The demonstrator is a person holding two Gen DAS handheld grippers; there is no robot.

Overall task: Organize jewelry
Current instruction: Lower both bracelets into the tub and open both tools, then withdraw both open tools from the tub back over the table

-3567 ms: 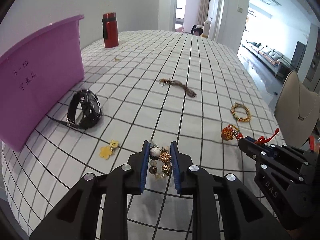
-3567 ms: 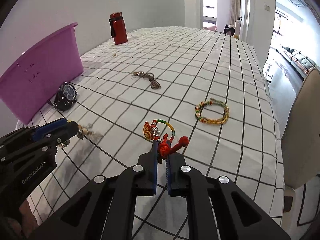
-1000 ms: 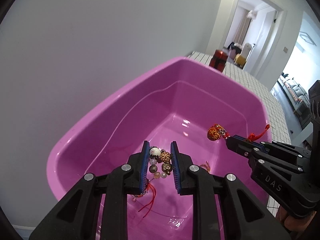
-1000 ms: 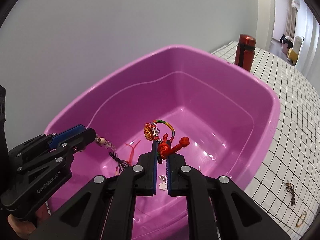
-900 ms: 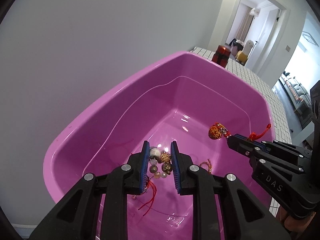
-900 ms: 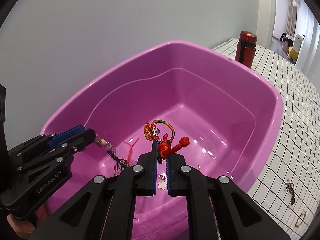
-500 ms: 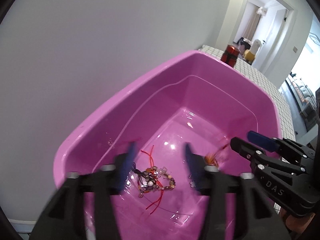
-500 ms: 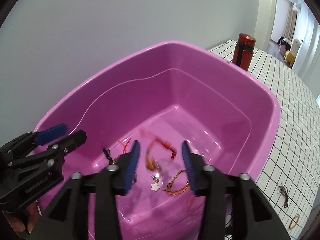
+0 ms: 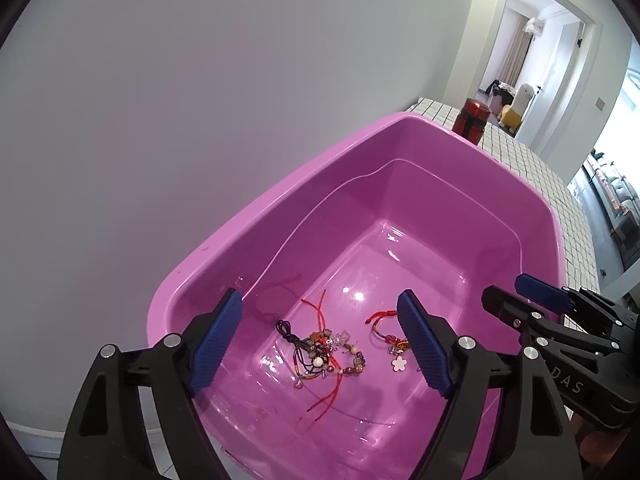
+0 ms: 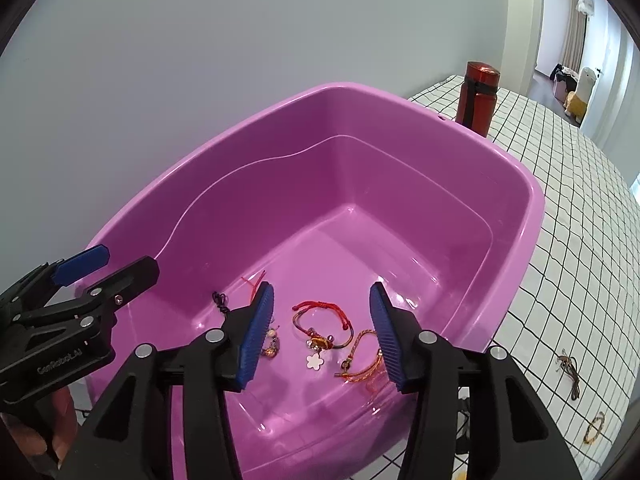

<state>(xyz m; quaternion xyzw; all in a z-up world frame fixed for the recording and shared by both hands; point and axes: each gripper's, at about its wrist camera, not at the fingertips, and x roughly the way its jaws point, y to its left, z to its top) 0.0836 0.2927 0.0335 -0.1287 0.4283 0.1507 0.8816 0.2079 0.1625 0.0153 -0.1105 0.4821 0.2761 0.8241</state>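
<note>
A purple plastic basin [image 9: 280, 184] fills both views, and the jewelry lies on its floor. A beaded bracelet [image 9: 332, 356] rests in a tangle of red and dark cords. Beside it lie a red-cord bracelet with a gold charm [image 10: 320, 320], a white flower charm [image 10: 315, 361] and a gold braided bracelet [image 10: 360, 364]. My left gripper [image 9: 318, 297] hangs over the basin with its jaws opening and nothing between them. My right gripper [image 10: 321, 286] hovers above the red-cord bracelet, its jaws also opening and holding nothing. Each gripper shows in the other's view: the right [image 9: 504, 286], the left [image 10: 124, 260].
A red bottle [image 10: 478, 98] stands just behind the basin's far corner on the checked tablecloth [image 10: 580, 240]. A brown cord [image 10: 570, 368] and a small braided bracelet [image 10: 595, 432] lie on the cloth to the right. A white wall rises close behind the basin.
Both grippers opened and let go. The beaded bracelet dropped from the left jaws and the red-cord bracelet from the right; both now lie on the basin floor.
</note>
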